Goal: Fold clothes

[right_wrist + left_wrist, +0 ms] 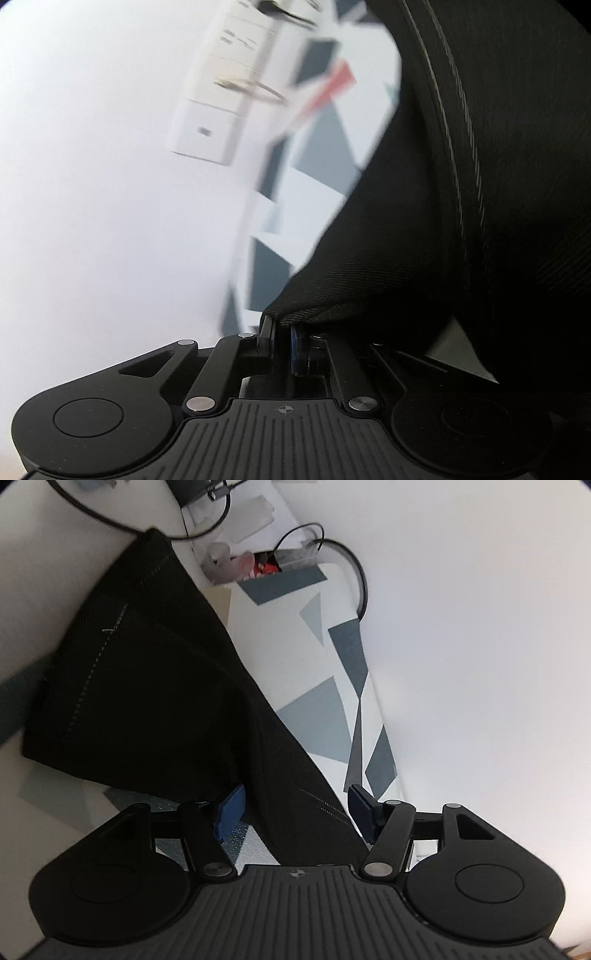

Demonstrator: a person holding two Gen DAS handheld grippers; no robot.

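Observation:
A black garment point(155, 686) with pale stitching lies partly folded on a white cloth with grey-blue triangles point(314, 709). A strip of it runs between the blue pads of my left gripper point(295, 812), whose jaws stand wide open around the fabric without pinching it. In the right wrist view my right gripper point(282, 332) is shut on an edge of the black garment point(461, 221), which rises up and fills the right side of that view. The view is motion-blurred.
Black cables point(343, 565), clear bags and small red items point(258, 566) lie at the far end of the patterned cloth. A white wall point(480, 664) runs along the right. A white box-like object point(214, 122) shows blurred beyond the right gripper.

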